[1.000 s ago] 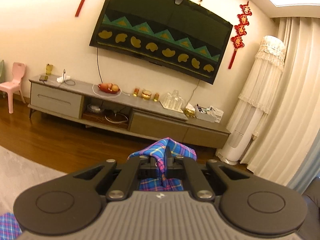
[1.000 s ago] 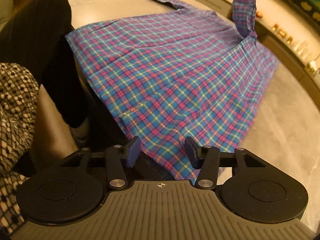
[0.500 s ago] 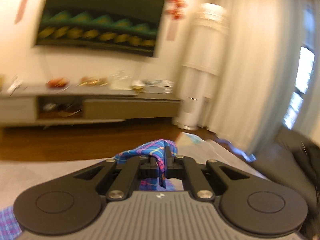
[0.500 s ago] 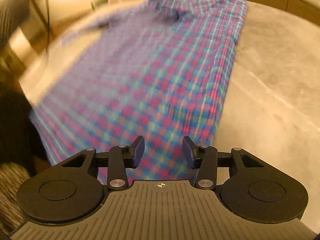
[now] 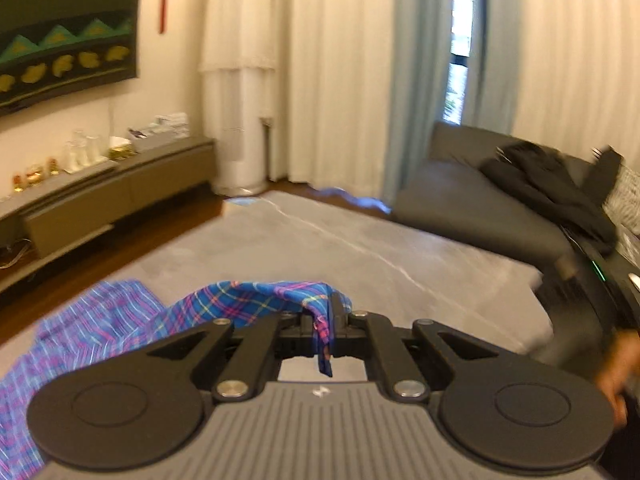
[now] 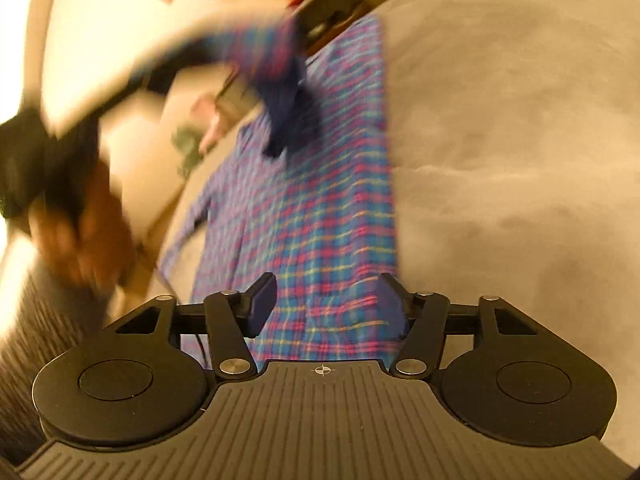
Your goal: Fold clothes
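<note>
A blue, pink and yellow plaid shirt [image 6: 320, 208] lies spread on a grey table top [image 6: 520, 140]. My left gripper [image 5: 325, 322] is shut on a fold of the plaid shirt [image 5: 256, 300], which drapes off to the left of the fingers. In the right wrist view my right gripper [image 6: 326, 302] is open, hovering just over the shirt's near part with nothing between its fingers. Farther off in that view, a lifted part of the shirt [image 6: 276, 80] hangs from the blurred left gripper. The frames are motion-blurred.
The grey table [image 5: 360, 248] stretches ahead in the left wrist view. A dark sofa [image 5: 480, 200] with a black garment [image 5: 552, 184] stands at the right. A TV cabinet [image 5: 100, 196] runs along the left wall. A person's hand [image 6: 80, 232] shows at the left.
The left gripper has swung to the right with the shirt fold, from facing the TV wall to the curtains and sofa. The right gripper has moved over the shirt towards its right edge, still open.
</note>
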A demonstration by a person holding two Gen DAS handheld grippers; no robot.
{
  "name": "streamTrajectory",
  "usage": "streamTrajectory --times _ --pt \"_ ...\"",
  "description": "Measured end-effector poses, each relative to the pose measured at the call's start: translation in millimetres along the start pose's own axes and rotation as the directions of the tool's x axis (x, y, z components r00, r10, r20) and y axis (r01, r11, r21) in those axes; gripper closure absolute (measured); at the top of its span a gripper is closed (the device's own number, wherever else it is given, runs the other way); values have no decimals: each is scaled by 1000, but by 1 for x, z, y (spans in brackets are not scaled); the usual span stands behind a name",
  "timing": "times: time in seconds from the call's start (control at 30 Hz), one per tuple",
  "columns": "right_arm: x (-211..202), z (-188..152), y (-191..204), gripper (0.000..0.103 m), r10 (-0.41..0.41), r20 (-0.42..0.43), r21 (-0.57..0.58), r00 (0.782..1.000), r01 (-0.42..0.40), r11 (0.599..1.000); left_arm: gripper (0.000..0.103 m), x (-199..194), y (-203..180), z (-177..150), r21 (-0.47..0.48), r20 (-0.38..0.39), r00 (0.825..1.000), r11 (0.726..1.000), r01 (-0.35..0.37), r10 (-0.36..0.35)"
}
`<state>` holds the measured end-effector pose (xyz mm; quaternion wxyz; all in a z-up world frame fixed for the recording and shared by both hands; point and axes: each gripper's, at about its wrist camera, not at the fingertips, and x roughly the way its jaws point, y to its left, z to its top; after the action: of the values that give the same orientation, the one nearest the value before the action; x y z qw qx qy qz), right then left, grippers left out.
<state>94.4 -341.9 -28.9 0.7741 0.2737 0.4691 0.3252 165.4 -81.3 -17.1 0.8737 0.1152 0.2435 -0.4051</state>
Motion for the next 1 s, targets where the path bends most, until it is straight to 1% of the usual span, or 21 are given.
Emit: streamTrajectory --times 0.1,0.2,0.3,0.43,0.5,0.53,0.57,0.63,0.73,0.8,0.87,0.93,0.97,1.0 --pt "-6 3 -14 45 33 23 95 999 -35 995 98 -9 -14 -30 44 -51 998 998 36 -34" --pt "-5 4 -8 41 61 29 109 998 -64 992 98 -15 -24 -56 72 -117 990 993 91 -82" --pt "-5 4 -3 37 81 38 101 996 -85 991 98 -19 -33 -70 93 -172 977 986 141 -124" --pt "-3 2 -6 36 88 28 121 996 -90 988 97 -20 -42 -79 119 -183 976 982 144 -120" --pt "3 1 -9 35 89 12 133 996 -90 987 91 -20 -46 -83 132 -185 976 981 141 -115" --pt "5 1 -9 35 93 2 135 996 -93 986 80 -20 -48 -85 139 -186 976 980 139 -113" --pt "10 0 -8 35 97 -7 133 995 -95 987 66 -21 -50 -87 145 -186 976 980 138 -110" --pt "15 0 -5 33 102 -21 121 995 -99 988 51 -21 -54 -91 157 -188 977 978 135 -105" --pt "21 0 0 33 106 -35 100 994 -102 990 48 -21 -60 -97 176 -190 977 976 131 -97" --pt "25 0 3 32 101 -43 78 994 -97 992 46 -20 -59 -101 166 -183 980 980 111 -80" --pt "26 -2 12 31 97 -49 29 994 -96 995 46 -18 -57 -104 150 -175 983 985 85 -59" --pt "27 -3 21 27 111 -44 -19 993 -112 994 45 -16 -56 -108 133 -167 985 989 60 -38" --pt "27 -3 25 25 120 -42 -40 992 -121 992 45 -14 -55 -109 122 -160 987 992 34 -14" --pt "27 -4 28 26 130 -38 -57 991 -132 990 45 -11 -55 -110 118 -151 988 993 -6 24"
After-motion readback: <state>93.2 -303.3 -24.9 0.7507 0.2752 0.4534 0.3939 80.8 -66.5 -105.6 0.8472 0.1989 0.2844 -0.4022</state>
